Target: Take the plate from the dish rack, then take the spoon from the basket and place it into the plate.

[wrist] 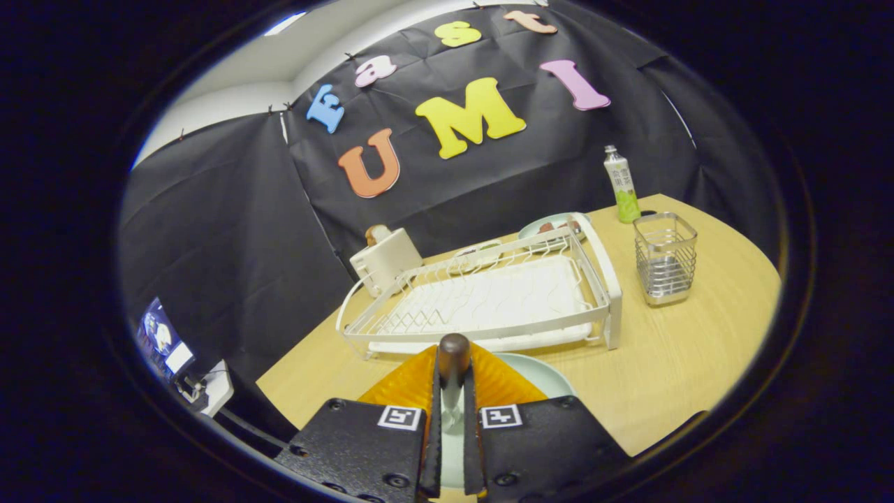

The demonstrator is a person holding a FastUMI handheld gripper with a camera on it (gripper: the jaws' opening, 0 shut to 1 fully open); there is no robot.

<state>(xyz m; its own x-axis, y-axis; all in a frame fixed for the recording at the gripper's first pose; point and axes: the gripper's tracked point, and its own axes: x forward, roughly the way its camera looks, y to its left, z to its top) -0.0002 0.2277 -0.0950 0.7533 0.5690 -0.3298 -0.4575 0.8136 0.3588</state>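
My claw was clamped on the spoon, both fingers pressing its dark handle, held w/ the pale plate on the wood table just beneath. White dish rack sat beyond, wire basket to its right nr a bottle

- one spoon, pinched between the gripper fingers
- two plates
- one dish rack
- one wire basket
- one bottle
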